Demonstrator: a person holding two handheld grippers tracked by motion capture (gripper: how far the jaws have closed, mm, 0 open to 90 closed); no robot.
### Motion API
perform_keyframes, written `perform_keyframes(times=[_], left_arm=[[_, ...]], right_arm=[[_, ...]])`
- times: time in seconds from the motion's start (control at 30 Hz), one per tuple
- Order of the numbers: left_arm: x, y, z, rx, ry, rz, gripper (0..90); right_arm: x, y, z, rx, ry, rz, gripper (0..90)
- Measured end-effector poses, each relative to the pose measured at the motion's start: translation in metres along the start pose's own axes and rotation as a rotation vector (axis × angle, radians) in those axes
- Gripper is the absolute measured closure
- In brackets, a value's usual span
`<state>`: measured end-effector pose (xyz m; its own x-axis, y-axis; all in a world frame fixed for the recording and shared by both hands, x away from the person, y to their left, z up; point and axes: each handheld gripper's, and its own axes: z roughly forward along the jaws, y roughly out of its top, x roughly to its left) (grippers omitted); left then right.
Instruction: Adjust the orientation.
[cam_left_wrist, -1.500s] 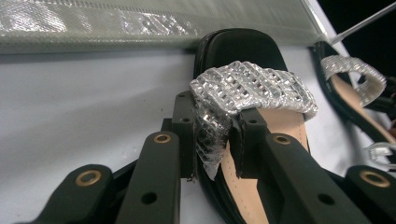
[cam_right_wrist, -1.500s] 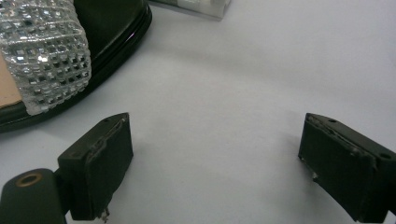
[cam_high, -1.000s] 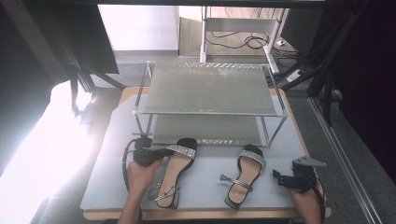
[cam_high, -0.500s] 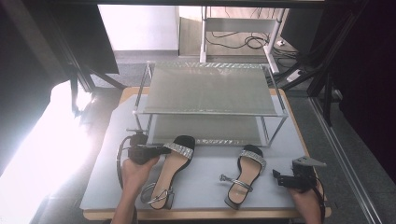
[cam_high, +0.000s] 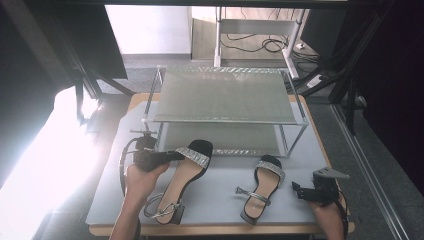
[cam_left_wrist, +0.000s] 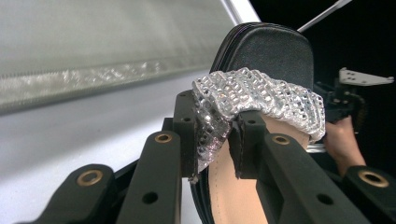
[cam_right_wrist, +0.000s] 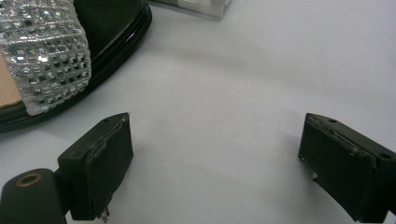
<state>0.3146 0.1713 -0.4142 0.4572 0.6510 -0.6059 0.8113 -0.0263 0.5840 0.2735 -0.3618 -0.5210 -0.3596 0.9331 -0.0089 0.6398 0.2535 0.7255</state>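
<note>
Rhinestone strap (cam_left_wrist: 252, 95) is what the left gripper (cam_high: 167, 156) has pinched: in the left gripper view the two black jaws are closed on the near end of that glittering band, with the tan insole just below them. The held sandal (cam_high: 182, 180) hangs tilted near the counter's left front corner, its black toe raised toward the two-tier rack (cam_high: 225, 107) and its block heel and ankle strap low near the front edge; whether the heel touches the grey mat (cam_high: 220, 200) I cannot tell.

The work in hand looks like lifting this sandal onto the rack. A grip on a soft strap lets the shoe swing, so it is best to raise it slowly, keep the toe leading, and let the heel come fully free of the mat before moving toward the rack. The jaws should keep their hold on the strap until the sole rests flat on a shelf.

Room is tight ahead: the rack's front left post and lower shelf edge stand just beyond the toe, so the toe should be steered between the posts or lifted above the top shelf. The other sandal (cam_high: 262, 187) lies flat on the mat toward the right front, well apart. The right gripper (cam_high: 300, 191) rests at the right front corner with its jaws wide apart and nothing between them, the second sandal's strap just beside it.
</note>
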Motion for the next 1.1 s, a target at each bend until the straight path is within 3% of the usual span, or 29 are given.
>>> perform_keyframes(times=[0.2,0.33,0.53,0.73,1.1], left_arm=[[-0.011,0.011,-0.011,-0.011,-0.027,0.013,75.3],[-0.013,0.020,-0.017,-0.021,-0.064,-0.009,75.4],[-0.018,0.041,-0.028,-0.025,-0.057,-0.031,75.5],[-0.020,0.065,-0.038,-0.045,-0.085,-0.068,75.5],[-0.015,0.108,-0.035,-0.053,-0.030,-0.129,75.5]], right_arm=[[0.000,0.000,0.000,0.000,0.000,-0.003,9.6],[0.000,0.000,0.000,0.000,-0.001,-0.003,9.5],[0.000,0.000,0.000,0.001,0.000,-0.001,9.6],[0.000,0.000,0.000,0.001,0.001,0.000,9.6],[0.000,0.000,0.000,0.001,0.002,0.002,9.6]])
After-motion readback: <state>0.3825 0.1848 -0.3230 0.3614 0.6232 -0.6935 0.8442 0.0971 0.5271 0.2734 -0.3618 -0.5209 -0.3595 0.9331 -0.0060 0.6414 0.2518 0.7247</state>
